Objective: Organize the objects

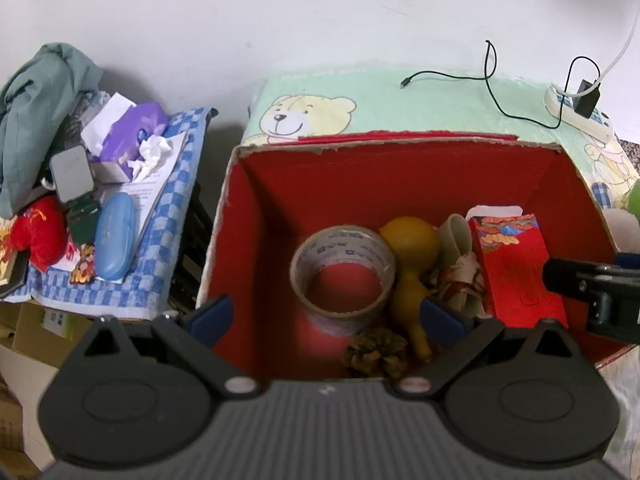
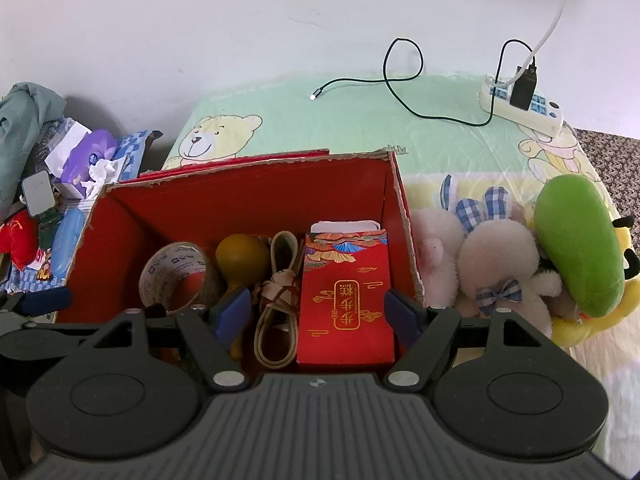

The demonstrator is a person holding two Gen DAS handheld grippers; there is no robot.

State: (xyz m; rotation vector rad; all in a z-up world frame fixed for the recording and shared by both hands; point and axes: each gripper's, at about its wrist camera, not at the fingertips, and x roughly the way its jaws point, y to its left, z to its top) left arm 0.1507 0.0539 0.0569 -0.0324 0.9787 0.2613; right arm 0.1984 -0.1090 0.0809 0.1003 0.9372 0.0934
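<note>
1. Left gripper (image 1: pixel 327 312) hangs spread and empty over the red cardboard box (image 1: pixel 400 148).
2. Right gripper (image 2: pixel 318 312) likewise spread, holding nothing.
3. Tape roll (image 1: pixel 343 276), gourd (image 1: pixel 408 248) and red packet (image 2: pixel 346 300) crowd the box's right; its left floor lies bare.

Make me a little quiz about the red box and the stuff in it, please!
1. True or false: the tape roll lies inside the red box.
2. Which thing sits right beside the tape roll? A) yellow gourd B) green plush toy C) blue glasses case
3. Fill in: the left gripper and the right gripper are both ____ and hold nothing.

Key
1. True.
2. A. The plush toy lies outside the box on the bear-print sheet, and the glasses case lies on the checked cloth off to the side.
3. Open.
</note>
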